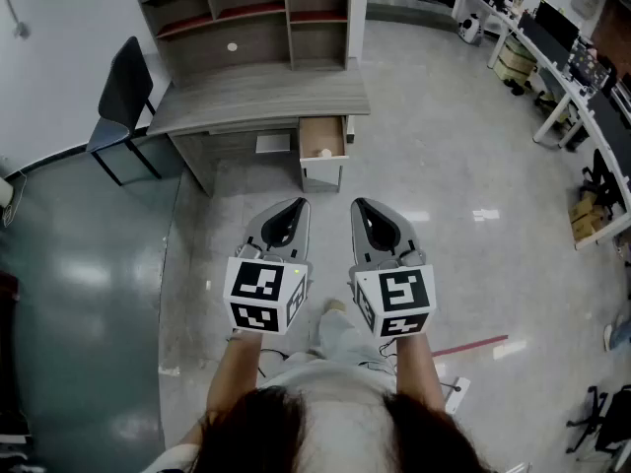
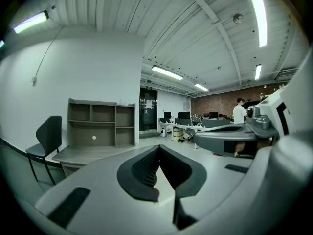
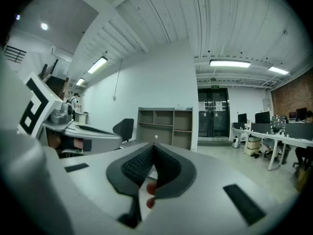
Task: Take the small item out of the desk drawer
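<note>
Standing well back from desk (image 1: 258,95), both grippers empty.
Desk, drawer (image 1: 320,131) pulled out under its right end; left gripper (image 1: 295,207) and right gripper (image 1: 361,207) side by side, jaws closed tip to tip on nothing; small item (image 1: 324,153), pale, lies inside drawer.

Bare floor (image 1: 424,195) before the open drawer (image 1: 322,138), desk (image 1: 261,97) behind — chair (image 1: 123,82) well left
</note>
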{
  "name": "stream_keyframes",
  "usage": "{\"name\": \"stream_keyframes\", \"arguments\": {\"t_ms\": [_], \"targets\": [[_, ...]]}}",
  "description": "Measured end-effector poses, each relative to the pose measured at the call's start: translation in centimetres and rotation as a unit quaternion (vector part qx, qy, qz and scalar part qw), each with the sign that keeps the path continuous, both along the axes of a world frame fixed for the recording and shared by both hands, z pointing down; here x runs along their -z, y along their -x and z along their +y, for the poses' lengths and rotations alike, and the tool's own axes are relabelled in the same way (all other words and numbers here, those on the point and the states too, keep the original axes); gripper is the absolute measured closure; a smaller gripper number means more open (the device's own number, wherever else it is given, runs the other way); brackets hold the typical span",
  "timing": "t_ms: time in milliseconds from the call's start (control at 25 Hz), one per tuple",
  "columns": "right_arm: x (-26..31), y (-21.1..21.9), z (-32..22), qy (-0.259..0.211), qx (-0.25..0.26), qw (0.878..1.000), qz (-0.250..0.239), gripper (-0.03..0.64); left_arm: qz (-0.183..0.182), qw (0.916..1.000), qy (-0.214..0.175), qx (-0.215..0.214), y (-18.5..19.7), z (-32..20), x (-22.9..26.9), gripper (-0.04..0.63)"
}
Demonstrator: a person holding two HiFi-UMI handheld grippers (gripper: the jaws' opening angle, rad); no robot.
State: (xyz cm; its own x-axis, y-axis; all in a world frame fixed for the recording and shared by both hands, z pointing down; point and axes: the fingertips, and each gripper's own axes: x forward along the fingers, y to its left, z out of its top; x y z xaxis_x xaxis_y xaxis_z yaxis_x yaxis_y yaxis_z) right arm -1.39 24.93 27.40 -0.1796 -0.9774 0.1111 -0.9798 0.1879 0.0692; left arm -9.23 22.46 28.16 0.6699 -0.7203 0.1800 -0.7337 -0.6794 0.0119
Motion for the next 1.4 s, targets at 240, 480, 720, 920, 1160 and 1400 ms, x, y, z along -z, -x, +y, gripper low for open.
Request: {"name": "stream_keyframes", "arguments": {"t_ms": [240,480,720,920,1160,1400], "targets": [[-0.6,-1.5,-3.7,0.002,0.003,1.0,-0.012,0.589,-0.002,1.0,0.008,0.004,-1.7,-4.0,-0.8,0.581],[-1.0,-3.5,-7.8,0.0,0.001,1.0,-0.016,0.589,-0.008,0.9998,0.016,0.013,-3.4,-8.2,-1.6,0.581],[-1.4,-5.5,-11.3,-0.005,0.006,1.0,-0.012,0.591,-0.008,0.9994,0.025,0.02,-5.2,-11.8,-2.5,0.581],[-1.7,-6.6,-14.2,-0.012,0.023,1.0,-0.003,0.589,-0.002,0.9992,0.026,0.032,-6.4,-14.8,-2.9,0.581],[-2.7,-8.1,-17.3,-0.001,0.04,0.999,-0.008,0.589,0.001,0.9981,0.03,0.053,-7.5,-17.6,-3.4,0.581],[-4.0,-8.3,-20.1,0.012,0.051,0.999,-0.011,0.589,0.0,0.9968,0.037,0.071,-7.2,-19.6,-4.3,0.581]]}}
